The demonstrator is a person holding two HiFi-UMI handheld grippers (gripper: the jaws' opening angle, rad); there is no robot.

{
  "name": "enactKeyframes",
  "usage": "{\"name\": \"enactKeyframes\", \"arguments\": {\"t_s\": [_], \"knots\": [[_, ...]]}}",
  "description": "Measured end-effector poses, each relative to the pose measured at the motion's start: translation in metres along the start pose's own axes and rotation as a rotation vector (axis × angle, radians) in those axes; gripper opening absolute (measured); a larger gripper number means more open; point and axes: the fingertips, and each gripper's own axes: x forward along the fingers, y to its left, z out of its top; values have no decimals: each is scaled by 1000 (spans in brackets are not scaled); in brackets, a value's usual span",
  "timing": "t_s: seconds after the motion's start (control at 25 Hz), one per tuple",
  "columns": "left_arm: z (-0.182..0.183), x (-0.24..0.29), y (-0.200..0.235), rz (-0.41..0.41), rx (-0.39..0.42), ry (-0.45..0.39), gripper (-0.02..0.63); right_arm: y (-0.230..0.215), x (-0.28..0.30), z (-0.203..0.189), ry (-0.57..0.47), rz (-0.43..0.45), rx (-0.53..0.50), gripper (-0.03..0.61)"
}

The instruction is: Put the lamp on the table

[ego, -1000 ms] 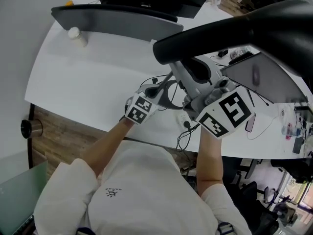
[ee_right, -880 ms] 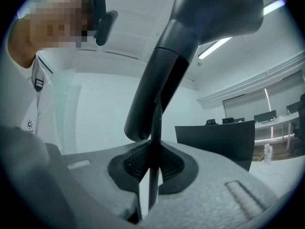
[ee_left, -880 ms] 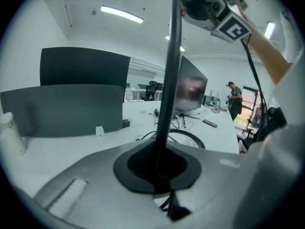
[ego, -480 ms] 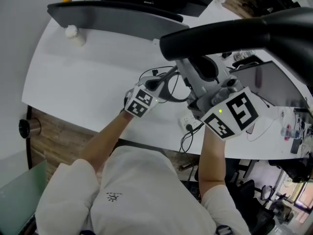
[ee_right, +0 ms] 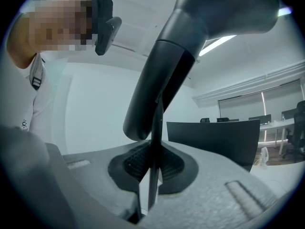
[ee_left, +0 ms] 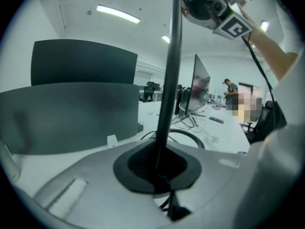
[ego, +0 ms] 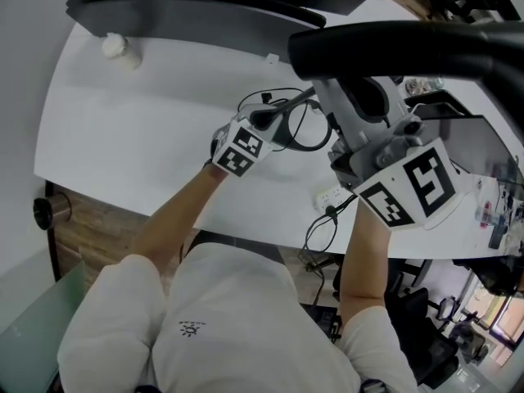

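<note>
The black lamp has a long head [ego: 409, 39] that crosses the top right of the head view. Its thin stem [ee_left: 167, 94] rises from between my left gripper's jaws toward my right gripper [ee_left: 209, 6] above. My left gripper [ego: 264, 121] [ee_left: 159, 175] is shut on the stem low down, next to a black ring [ego: 299, 125] over the white table [ego: 147, 129]. Whether the ring touches the table I cannot tell. My right gripper [ego: 352, 117] [ee_right: 151, 185] is shut on the stem high up, just below the lamp's thick arm [ee_right: 162, 80].
A dark curved partition [ego: 188, 15] lines the table's far edge, with a small white bottle [ego: 115, 49] in front of it. A white power strip [ego: 332, 196] with a cable lies near the front edge. A monitor [ego: 471, 150] and small items stand at the right.
Both grippers have carried the lamp farther in over the table and a little to the right. The grips on the stem have not changed.
</note>
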Motion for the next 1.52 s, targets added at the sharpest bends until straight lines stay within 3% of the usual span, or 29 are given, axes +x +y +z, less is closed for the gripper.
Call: {"name": "enactKeyframes", "arguments": {"t_s": [0.52,1.52], "knots": [[-34,31,55,-12,24,-12,11,-16,45,-43,55,-43,-31,17],[-72,61,94,-37,6,-7,11,-34,88,-93,91,-64,-24,15]]}}
